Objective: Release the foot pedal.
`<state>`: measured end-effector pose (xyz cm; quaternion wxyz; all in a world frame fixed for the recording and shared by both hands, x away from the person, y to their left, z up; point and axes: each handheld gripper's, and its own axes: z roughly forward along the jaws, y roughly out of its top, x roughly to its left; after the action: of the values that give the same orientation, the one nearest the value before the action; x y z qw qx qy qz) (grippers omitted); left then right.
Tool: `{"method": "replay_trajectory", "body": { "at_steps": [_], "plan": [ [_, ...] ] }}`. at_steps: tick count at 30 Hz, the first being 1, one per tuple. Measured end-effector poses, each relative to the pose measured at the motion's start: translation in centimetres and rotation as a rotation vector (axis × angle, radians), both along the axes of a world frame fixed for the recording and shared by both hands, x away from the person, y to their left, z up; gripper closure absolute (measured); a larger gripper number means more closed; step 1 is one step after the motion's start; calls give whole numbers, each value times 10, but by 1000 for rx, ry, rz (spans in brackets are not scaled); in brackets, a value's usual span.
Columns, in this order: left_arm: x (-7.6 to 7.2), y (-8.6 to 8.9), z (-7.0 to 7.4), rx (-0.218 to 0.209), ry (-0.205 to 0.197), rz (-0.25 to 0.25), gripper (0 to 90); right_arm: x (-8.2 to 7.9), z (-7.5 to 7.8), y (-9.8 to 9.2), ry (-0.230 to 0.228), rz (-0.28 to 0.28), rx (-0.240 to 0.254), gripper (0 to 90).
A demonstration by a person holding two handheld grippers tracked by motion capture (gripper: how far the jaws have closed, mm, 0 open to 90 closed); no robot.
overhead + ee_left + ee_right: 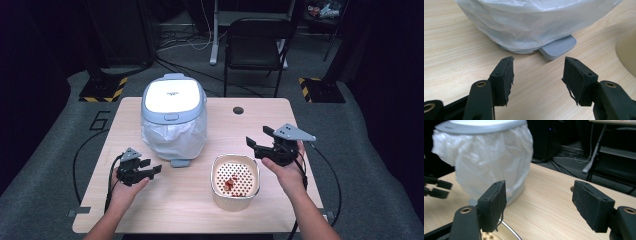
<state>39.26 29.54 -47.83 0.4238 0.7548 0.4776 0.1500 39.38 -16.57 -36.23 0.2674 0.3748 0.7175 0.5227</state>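
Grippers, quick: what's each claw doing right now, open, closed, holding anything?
Left claw: open, empty, aimed at the grey ribbed plastic pedal.
Right claw: open, empty, above the round perforated cream strainer basket.

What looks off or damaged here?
Pad wear: the rubber facing on the left tool is frayed, with strands hanging off both pads. Reddish bits lie on the perforated insert of the cream container. The bin stands upright, lid shut, bag liner crumpled around it. Nothing spilled on the table.
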Motion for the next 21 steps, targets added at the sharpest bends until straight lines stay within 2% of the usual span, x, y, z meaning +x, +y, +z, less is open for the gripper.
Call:
{"method": "replay_trajectory", "body": {
  "at_steps": [6, 9, 11, 18, 21],
  "plan": [
    [0, 6, -6, -9, -17, 8, 416, -6, -21, -25, 11, -85, -2, 274],
    [0, 9, -9, 14, -9, 0, 416, -8, -28, -32, 11, -99, -10, 276],
    [-1, 11, -11, 23, -11, 2, 416, -11, -39, -39, 22, -127, -17, 278],
    [1, 20, -17, 3, -11, 22, 412, -16, -64, -51, 42, -189, -32, 281],
    [2, 23, -19, -2, -11, 33, 411, -16, -70, -54, 44, -202, -32, 281]
  ]
}}
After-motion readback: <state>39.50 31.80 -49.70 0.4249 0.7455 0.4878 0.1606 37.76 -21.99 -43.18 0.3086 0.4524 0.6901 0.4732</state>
